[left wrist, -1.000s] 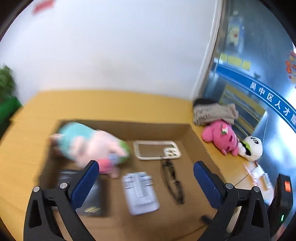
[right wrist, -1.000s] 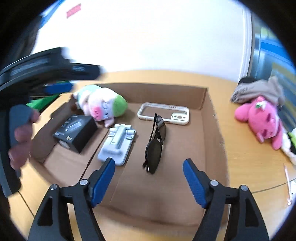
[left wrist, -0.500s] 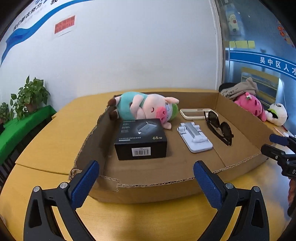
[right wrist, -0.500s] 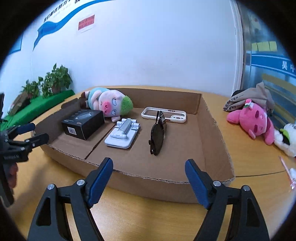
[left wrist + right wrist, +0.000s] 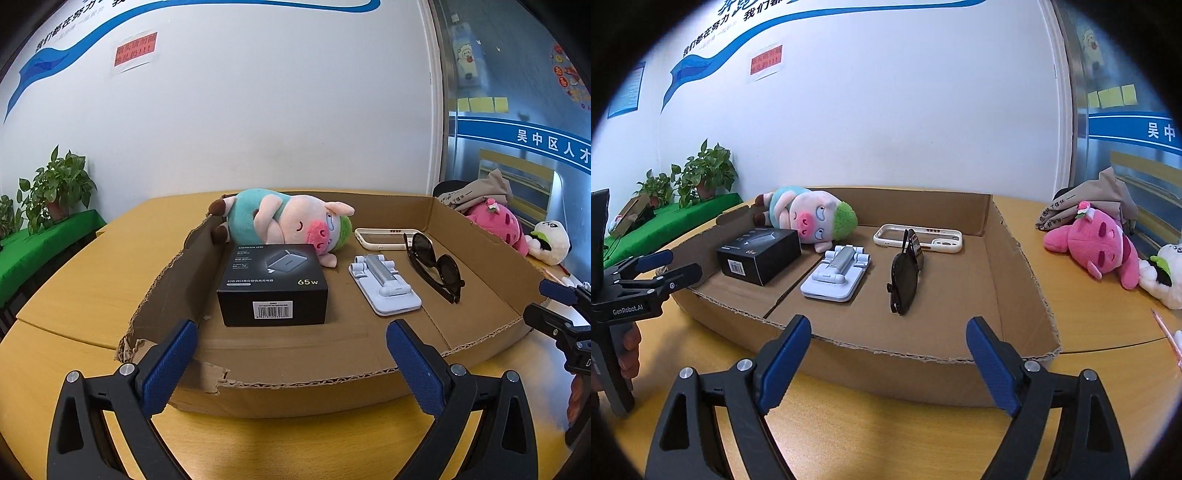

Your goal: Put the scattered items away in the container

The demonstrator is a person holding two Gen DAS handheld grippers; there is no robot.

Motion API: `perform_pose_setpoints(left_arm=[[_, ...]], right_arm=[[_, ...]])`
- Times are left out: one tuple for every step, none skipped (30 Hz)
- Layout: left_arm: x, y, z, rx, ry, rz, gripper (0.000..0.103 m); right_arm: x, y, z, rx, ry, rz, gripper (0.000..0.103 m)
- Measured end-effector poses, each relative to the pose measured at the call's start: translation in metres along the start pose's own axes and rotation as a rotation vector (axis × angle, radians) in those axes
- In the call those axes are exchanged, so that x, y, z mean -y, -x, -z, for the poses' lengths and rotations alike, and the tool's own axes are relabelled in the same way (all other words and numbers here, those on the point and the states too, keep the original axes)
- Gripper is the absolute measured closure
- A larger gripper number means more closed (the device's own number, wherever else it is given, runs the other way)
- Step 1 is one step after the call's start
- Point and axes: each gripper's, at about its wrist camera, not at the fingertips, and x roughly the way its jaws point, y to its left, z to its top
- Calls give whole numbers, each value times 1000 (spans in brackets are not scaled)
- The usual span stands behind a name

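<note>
A shallow cardboard box point(image 5: 295, 384) point(image 5: 1015, 295) lies on the yellow table. Inside it are a plush pig point(image 5: 284, 221) point(image 5: 809, 216), a black charger box point(image 5: 273, 284) point(image 5: 759, 254), a white phone stand point(image 5: 384, 284) point(image 5: 834, 277), black sunglasses point(image 5: 436, 266) point(image 5: 905, 273) and a white phone case point(image 5: 380, 238) point(image 5: 918, 238). My left gripper point(image 5: 291, 358) is open and empty, in front of the box's near wall. My right gripper point(image 5: 888, 358) is open and empty, also in front of the near wall.
A pink plush point(image 5: 498, 225) point(image 5: 1097, 243), a white panda plush point(image 5: 550, 242) point(image 5: 1161, 273) and a beige cloth bag point(image 5: 476, 192) point(image 5: 1086, 203) lie on the table right of the box. Potted plants point(image 5: 55, 188) point(image 5: 705, 171) stand on a green ledge at the left.
Both grippers have pulled back and down from above the box to table level in front of its near wall. Both stay open and empty. The items in the box have not moved.
</note>
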Motion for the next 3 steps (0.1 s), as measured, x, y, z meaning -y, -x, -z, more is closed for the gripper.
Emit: perform_pose_setpoints(left_arm=[[0,1,0,1,0,-1,0],[0,1,0,1,-1,-2,0],[0,1,0,1,-1,-2,0]], right_arm=[[0,0,0,-1,2,3,15],[0,-1,0,0,1,4,15],[0,-1,0,0,0,4,15]])
